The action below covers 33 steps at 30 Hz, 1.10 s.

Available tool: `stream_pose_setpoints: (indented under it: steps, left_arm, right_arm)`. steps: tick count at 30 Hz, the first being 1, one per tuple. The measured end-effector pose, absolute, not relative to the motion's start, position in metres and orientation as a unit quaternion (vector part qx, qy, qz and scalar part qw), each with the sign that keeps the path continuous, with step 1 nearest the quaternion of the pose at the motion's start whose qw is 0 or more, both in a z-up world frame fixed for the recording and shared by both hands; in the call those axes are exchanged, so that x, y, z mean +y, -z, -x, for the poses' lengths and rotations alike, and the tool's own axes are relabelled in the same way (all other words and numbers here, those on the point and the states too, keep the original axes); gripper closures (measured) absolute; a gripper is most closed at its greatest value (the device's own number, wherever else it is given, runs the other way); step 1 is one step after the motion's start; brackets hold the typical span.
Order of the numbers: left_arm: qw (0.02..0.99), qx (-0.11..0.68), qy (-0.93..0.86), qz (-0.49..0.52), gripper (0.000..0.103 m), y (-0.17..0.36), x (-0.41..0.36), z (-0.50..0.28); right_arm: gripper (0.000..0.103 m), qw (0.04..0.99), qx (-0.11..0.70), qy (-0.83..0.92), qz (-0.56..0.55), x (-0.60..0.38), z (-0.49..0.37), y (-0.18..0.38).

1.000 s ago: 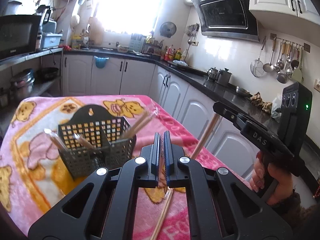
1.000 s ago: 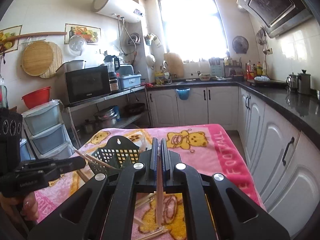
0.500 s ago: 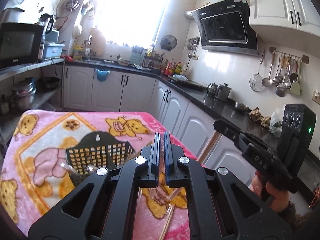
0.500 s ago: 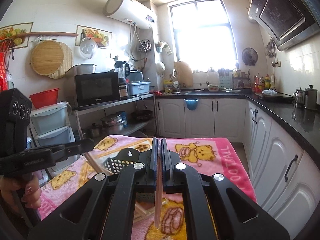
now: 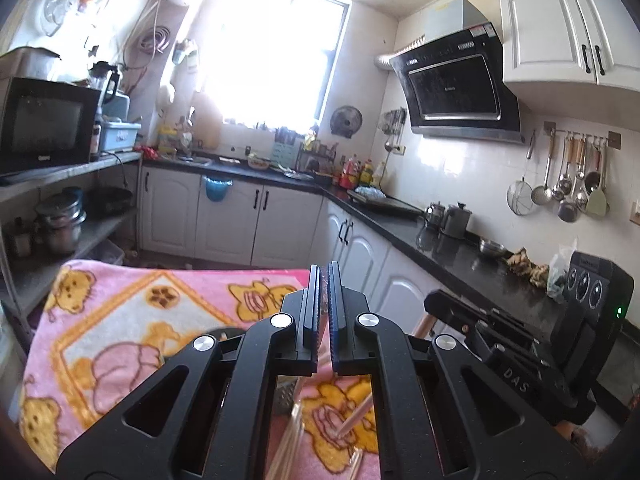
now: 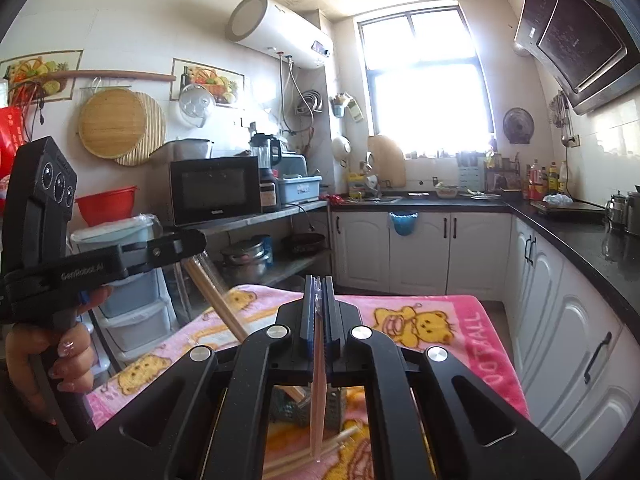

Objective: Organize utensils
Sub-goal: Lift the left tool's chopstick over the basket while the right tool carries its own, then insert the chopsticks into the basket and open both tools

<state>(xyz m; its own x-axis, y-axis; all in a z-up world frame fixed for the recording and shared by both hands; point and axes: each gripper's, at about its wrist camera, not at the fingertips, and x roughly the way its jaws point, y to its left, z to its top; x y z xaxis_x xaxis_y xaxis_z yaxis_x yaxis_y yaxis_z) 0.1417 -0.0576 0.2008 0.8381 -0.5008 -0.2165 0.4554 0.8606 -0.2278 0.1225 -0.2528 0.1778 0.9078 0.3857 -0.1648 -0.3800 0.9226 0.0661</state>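
A: Right gripper status?
B: Jaws clamped on a wrapped chopstick, hanging tip-down above the black mesh utensil basket on the pink bear blanket.
A: Left gripper?
B: Jaws nearly together; a chopstick angles down from its nose in the right view, so it looks pinched on that one.
A: Progress?
B: Partial, I'd say. Both held sticks not yet in the basket. Loose chopsticks lie on the blanket just in front of it; more show under the left gripper. Basket contents mostly hidden, can't count.
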Motion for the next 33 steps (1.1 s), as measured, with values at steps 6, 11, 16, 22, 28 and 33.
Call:
stream_pose_setpoints:
  steps: [6, 11, 16, 22, 28, 33]
  left_arm:
    - [0.962, 0.111, 0.233, 0.088, 0.101, -0.218, -0.047, -0.146]
    - [0.966, 0.103, 0.219, 0.095, 0.101, -0.228, -0.036, -0.152]
    - [0.969, 0.094, 0.205, 0.096, 0.101, -0.234, -0.031, -0.158]
    - [0.972, 0.094, 0.194, 0.097, 0.101, -0.236, -0.027, -0.170]
    - [0.972, 0.105, 0.185, 0.096, 0.101, -0.224, -0.027, -0.185]
    - [0.971, 0.121, 0.182, 0.097, 0.101, -0.210, -0.028, -0.196]
  right_arm:
    - [0.099, 0.976, 0.072, -0.203, -0.021, -0.246, -0.129, -0.194]
    - [0.099, 0.977, 0.054, -0.207, -0.020, -0.241, -0.134, -0.212]
    - [0.099, 0.975, 0.039, -0.218, -0.021, -0.236, -0.142, -0.231]
    - [0.099, 0.976, 0.021, -0.217, -0.023, -0.230, -0.156, -0.245]
    - [0.099, 0.978, 0.017, -0.209, -0.015, -0.223, -0.178, -0.248]
    - [0.099, 0.980, 0.025, -0.198, -0.005, -0.220, -0.199, -0.241]
